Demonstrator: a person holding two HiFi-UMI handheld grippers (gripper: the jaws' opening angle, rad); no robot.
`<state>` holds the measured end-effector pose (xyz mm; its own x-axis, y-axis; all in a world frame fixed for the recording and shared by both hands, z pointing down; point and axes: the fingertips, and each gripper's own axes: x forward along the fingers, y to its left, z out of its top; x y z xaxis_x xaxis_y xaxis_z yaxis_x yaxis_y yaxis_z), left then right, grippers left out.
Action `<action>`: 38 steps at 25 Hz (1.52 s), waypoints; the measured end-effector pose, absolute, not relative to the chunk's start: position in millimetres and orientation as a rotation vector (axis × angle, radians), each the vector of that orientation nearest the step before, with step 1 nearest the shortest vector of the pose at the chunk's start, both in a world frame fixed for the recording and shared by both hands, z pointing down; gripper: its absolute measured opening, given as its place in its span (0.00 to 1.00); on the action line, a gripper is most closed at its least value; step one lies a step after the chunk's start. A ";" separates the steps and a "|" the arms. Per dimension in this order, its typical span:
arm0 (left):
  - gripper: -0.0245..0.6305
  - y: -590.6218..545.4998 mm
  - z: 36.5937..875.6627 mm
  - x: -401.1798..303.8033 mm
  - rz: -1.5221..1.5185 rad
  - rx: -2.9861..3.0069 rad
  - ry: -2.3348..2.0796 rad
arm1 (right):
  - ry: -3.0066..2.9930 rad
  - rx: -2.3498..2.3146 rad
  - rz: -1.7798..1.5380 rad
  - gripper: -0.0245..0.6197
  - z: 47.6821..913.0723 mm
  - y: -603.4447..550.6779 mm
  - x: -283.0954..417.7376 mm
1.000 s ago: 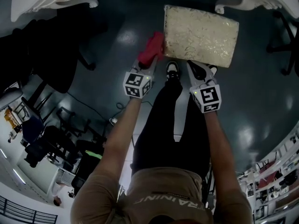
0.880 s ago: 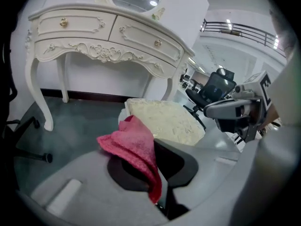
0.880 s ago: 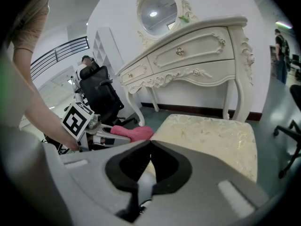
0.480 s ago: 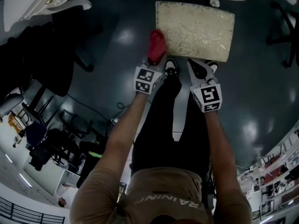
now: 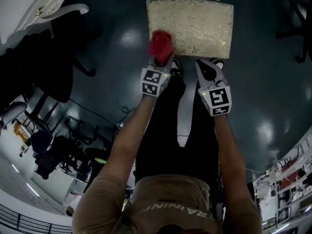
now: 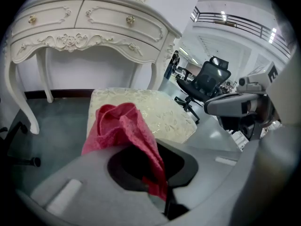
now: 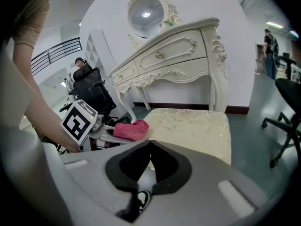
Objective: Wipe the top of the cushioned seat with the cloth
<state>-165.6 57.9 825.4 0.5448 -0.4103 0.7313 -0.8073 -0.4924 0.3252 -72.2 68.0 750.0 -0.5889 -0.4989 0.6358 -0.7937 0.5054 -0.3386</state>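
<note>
The cushioned seat (image 5: 191, 27) is a cream, gold-patterned stool top on the dark floor ahead of me; both gripper views show it too (image 6: 141, 111) (image 7: 193, 126). My left gripper (image 5: 160, 61) is shut on a red cloth (image 5: 161, 44), whose bunched end hangs over the seat's near left corner (image 6: 120, 128). Whether the cloth touches the seat is unclear. My right gripper (image 5: 204, 67) sits at the seat's near edge, to the right, jaws shut with nothing between them (image 7: 149, 147).
An ornate white dressing table (image 6: 89, 29) with a mirror (image 7: 146, 14) stands just behind the seat. Black office chairs stand on both sides (image 6: 207, 81) (image 7: 287, 107). My shoes (image 5: 176, 68) are at the seat's near edge. A person (image 7: 270, 51) stands far right.
The left gripper has carried the red cloth forward and right, from beside the seat's left edge to over its near left corner. The right gripper has held its place.
</note>
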 end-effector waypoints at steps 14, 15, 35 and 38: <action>0.10 67.4 829.0 -19.7 0.815 2.164 -0.826 | -2.239 1.200 0.920 0.04 755.0 73.3 57.0; 0.10 68.5 828.6 -8.7 0.819 2.165 -0.812 | -2.237 1.208 0.925 0.04 754.5 73.2 65.0; 0.10 82.3 839.2 142.8 0.858 2.183 -0.551 | -2.229 1.273 0.945 0.04 753.7 54.2 183.4; 0.10 85.9 826.3 169.9 0.809 2.220 -0.454 | -2.227 1.296 0.950 0.04 749.7 54.3 198.1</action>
